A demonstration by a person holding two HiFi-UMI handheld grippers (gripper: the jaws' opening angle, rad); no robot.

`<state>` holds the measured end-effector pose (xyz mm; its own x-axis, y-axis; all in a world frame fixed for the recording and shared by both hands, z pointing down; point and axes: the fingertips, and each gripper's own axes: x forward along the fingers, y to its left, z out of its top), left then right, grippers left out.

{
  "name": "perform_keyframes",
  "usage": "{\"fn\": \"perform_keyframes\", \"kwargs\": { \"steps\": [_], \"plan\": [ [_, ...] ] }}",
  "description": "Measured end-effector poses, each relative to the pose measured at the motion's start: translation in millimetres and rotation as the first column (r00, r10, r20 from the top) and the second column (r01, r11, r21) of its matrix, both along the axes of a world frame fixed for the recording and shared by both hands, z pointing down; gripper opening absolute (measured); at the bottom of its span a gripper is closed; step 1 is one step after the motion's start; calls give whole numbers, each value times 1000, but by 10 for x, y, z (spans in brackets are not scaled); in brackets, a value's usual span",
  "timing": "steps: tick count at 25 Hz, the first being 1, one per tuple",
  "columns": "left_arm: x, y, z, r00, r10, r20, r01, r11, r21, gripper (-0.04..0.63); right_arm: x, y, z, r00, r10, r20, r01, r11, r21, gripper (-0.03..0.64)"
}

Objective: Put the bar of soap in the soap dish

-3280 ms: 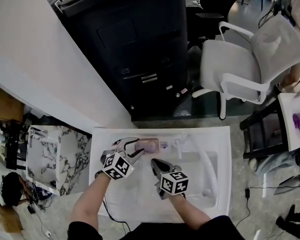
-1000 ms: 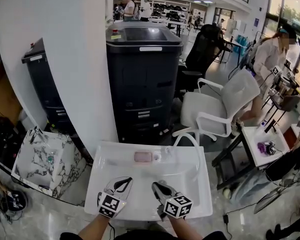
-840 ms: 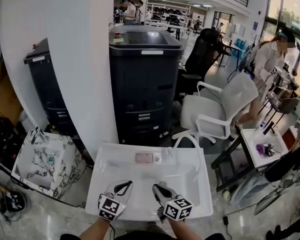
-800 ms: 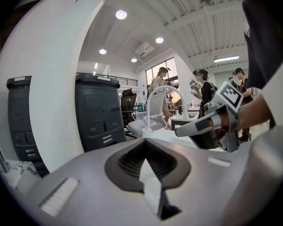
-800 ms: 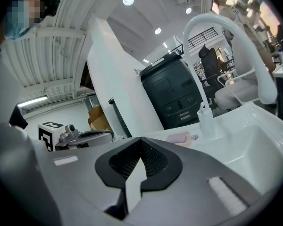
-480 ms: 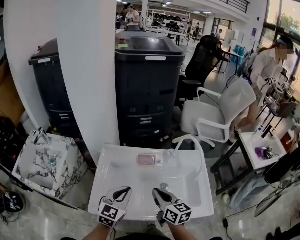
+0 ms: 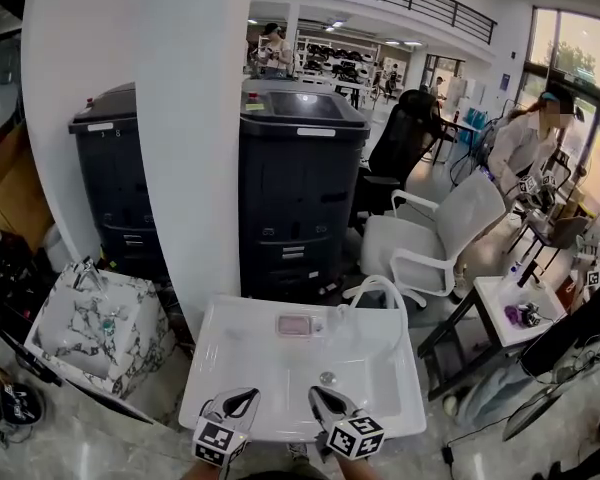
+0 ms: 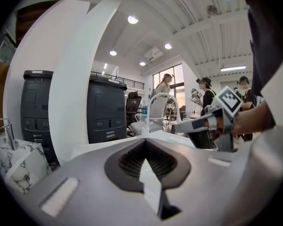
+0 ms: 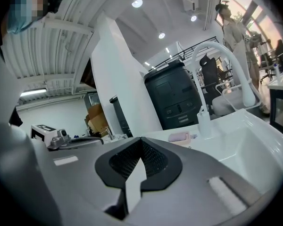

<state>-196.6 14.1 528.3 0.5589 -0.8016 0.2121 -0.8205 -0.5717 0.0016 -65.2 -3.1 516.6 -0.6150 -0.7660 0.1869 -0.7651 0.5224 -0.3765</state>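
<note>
Now the biggest thing in the head view is the white pillar, which rises behind the work area, with a tall black cabinet just to its right and a second black unit to its left. A white office chair stands to the right of the cabinet, and people stand far off in the bright room beyond. Lower down, the white sink fills the middle of the view, and a smaller marble-patterned basin sits apart from it on the left. The white faucet arches up from the sink's back right corner.

At the near rim of the sink, the left gripper and the right gripper sit side by side, both pointing out over the basin. Each gripper view shows its own jaws brought together at the tips with nothing between them, so both tools are closed and empty.

The pink bar of soap lies well away from both grippers, on the back ledge of the sink, left of the faucet's foot. It rests in the shallow soap dish. The small round drain sits in the basin floor between the soap and the right gripper.
</note>
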Motion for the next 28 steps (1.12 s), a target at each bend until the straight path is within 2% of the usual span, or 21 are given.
{"fn": "perform_keyframes", "kwargs": {
  "steps": [17, 28],
  "plan": [
    [-301, 254, 21, 997, -55, -59, 54, 998, -12, 52, -182, 167, 47, 1000, 13, -28, -13, 1000, 14, 0],
    [-327, 222, 7, 997, -49, -54, 49, 999, -6, 52, -223, 125, 28, 999, 19, -37, -18, 1000, 22, 0]
  ]
}}
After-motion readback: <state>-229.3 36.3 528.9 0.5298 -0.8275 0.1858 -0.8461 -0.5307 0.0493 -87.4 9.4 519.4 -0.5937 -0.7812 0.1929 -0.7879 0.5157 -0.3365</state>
